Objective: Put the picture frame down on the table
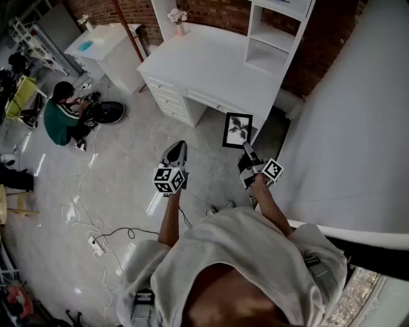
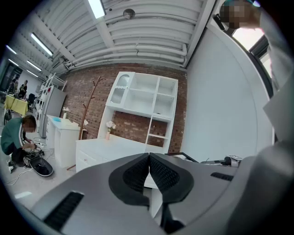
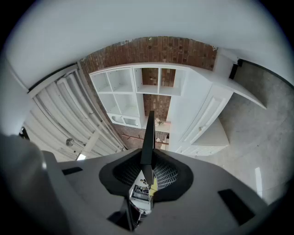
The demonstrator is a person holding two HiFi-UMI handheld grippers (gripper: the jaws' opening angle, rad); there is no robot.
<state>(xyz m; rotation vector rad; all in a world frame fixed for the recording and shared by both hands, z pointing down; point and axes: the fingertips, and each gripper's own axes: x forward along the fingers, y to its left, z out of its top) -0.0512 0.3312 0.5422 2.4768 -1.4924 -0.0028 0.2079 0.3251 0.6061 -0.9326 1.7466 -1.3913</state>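
A black picture frame (image 1: 237,130) with a white mat and a dark plant print hangs in the air just off the front edge of the white desk (image 1: 211,64). My right gripper (image 1: 246,149) is shut on the frame's lower right corner. In the right gripper view the frame (image 3: 147,137) shows edge-on, a thin black strip pinched between the ribbed pads. My left gripper (image 1: 176,152) is shut with nothing in it and hovers over the floor to the frame's left. Its pads (image 2: 138,172) touch in the left gripper view, with the desk (image 2: 108,147) beyond.
A white shelf unit (image 1: 275,35) stands on the desk's right end and a vase of flowers (image 1: 178,19) at its back. A small white cabinet (image 1: 108,48) is to the left. A person (image 1: 64,118) crouches on the floor among cables (image 1: 83,191). A white wall (image 1: 358,128) rises at right.
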